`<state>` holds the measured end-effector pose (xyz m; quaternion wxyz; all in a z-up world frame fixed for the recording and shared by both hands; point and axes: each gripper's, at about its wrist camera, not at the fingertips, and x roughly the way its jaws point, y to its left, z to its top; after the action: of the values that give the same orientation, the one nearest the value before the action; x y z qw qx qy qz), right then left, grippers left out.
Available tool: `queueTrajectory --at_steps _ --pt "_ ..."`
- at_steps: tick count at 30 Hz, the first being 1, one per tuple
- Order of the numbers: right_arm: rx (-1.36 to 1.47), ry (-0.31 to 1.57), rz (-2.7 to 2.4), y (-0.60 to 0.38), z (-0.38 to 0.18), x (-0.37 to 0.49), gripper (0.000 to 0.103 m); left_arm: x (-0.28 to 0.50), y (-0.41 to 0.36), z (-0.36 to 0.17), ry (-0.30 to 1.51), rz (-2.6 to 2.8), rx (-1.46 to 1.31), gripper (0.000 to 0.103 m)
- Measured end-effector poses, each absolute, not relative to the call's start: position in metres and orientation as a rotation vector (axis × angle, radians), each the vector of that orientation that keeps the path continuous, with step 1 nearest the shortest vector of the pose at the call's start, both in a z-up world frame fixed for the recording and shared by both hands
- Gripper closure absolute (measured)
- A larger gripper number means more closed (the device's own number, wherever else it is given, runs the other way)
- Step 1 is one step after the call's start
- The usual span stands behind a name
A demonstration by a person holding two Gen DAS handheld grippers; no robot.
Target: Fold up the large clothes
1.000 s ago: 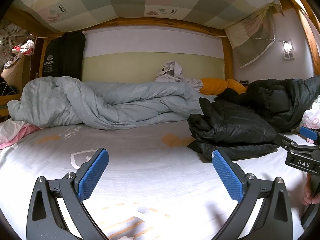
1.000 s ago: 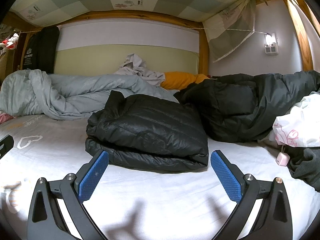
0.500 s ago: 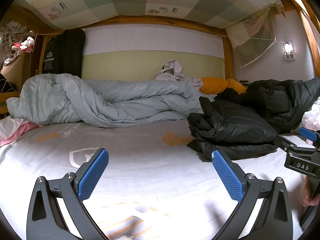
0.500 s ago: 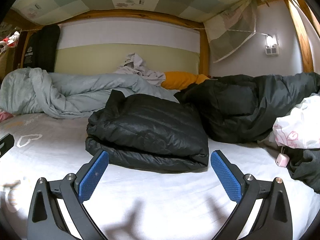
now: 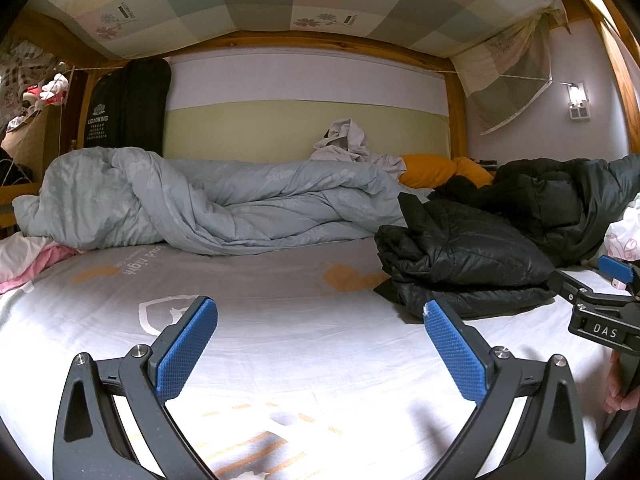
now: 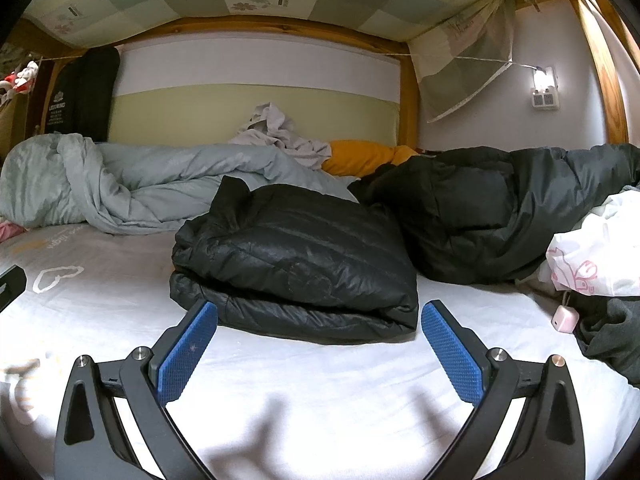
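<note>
Folded black jacket point(image 6: 296, 264) lay soft, light, slippery on the bed point(image 6: 320, 380); best gripped at its near edge. Both claws, left point(image 5: 320, 356) and right point(image 6: 318, 350), gaped wide, empty.

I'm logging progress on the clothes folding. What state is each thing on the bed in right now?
Black puffer jacket: folded, lying on the sheet.
Larger dark coat: unfolded, heaped behind it.
Grey duvet: bunched up.
Wall light: on.
Left gripper: fingers open, empty.
Right gripper: fingers open, empty.
</note>
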<state>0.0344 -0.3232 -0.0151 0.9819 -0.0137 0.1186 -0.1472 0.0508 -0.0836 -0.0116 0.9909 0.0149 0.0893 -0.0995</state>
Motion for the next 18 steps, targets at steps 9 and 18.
queueTrajectory --at_steps 9,18 --pt "-0.029 0.239 -0.296 -0.3235 -0.0150 0.0345 0.000 0.0511 -0.0841 -0.0115 0.180 -0.200 0.029 0.000" --pt "-0.028 0.240 -0.298 -0.3222 -0.0152 0.0343 0.000 0.0512 -0.0840 -0.0115 0.180 -0.200 0.029 0.000"
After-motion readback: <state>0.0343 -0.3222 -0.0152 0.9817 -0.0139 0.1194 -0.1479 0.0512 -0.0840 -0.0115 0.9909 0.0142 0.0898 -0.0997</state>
